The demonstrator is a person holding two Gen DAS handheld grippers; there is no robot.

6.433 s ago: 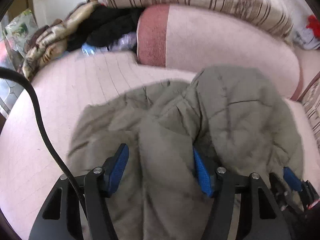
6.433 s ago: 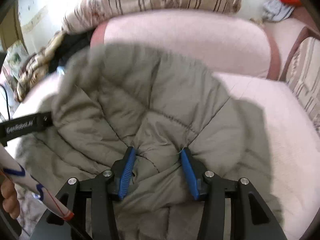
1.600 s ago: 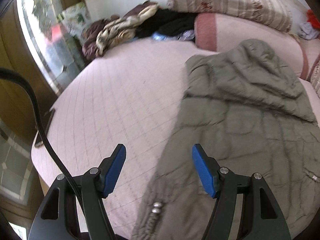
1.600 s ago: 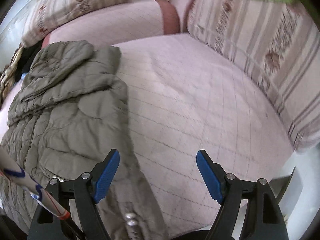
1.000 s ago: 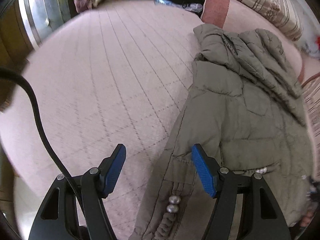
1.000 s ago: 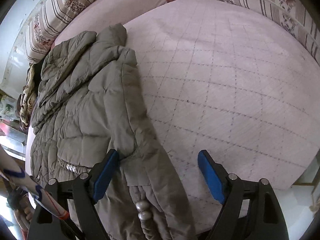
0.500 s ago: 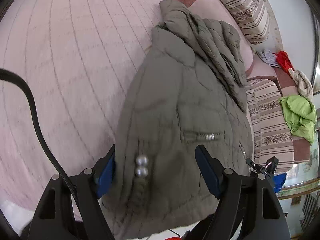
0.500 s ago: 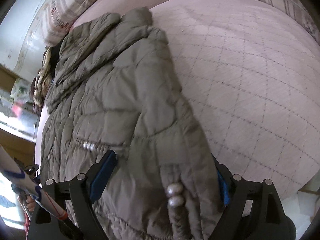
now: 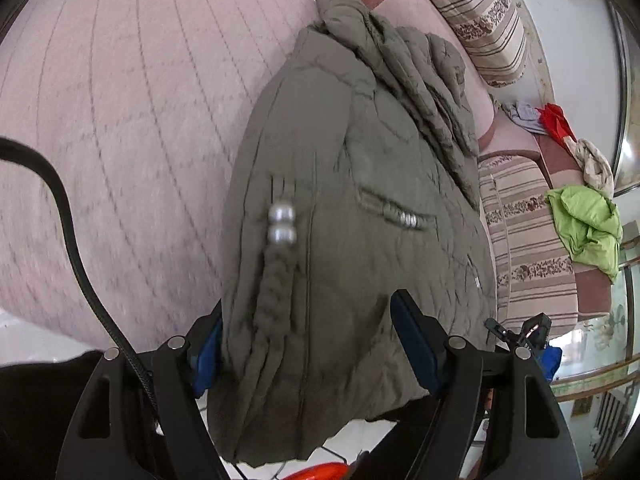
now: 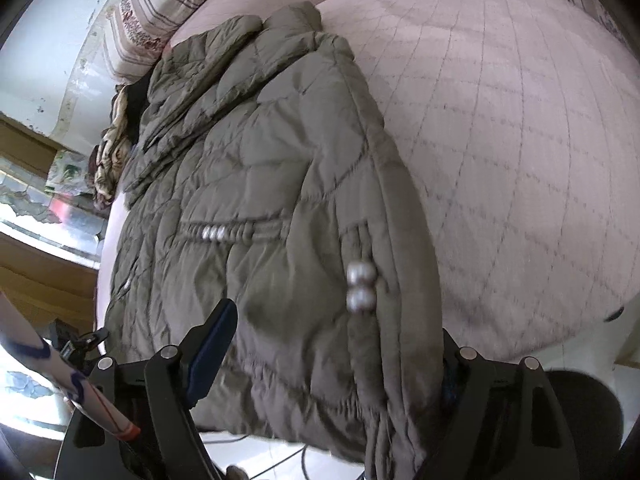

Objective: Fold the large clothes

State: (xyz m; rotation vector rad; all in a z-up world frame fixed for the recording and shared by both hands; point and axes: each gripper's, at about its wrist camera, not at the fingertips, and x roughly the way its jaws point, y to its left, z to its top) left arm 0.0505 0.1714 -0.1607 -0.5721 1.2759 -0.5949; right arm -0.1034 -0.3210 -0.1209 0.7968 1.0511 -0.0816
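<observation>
**Q:** Where does the garment lie, and which way does it run from the jaws?

**A:** An olive quilted puffer jacket (image 9: 360,184) lies flat on a pink quilted bed (image 9: 120,100). Its long axis runs straight away from both tools: hood (image 10: 248,40) at the far end near the striped bolster cushion (image 9: 476,12), hem at the near end, hanging just over the bed's edge. The sleeves look folded in along each side, each cuff trimmed with two pearl beads (image 9: 281,224).

**Q:** How do the two tools stand to it?

**A:** The left gripper (image 9: 316,344) sits at the hem's left corner, the right gripper (image 10: 332,356) at the right corner. Each has its jaws spread wide, with the hem fabric lying between the blue pads. Neither pair has closed on the cloth, though the outer pad of each is partly hidden behind fabric, so contact there is hard to judge.

**Q:** Which hand is nearer?

**A:** Both seem equally close, one per corner. The likely next step is closing on the hem and carrying it away, toward the hood, folding the jacket across its length.
</observation>
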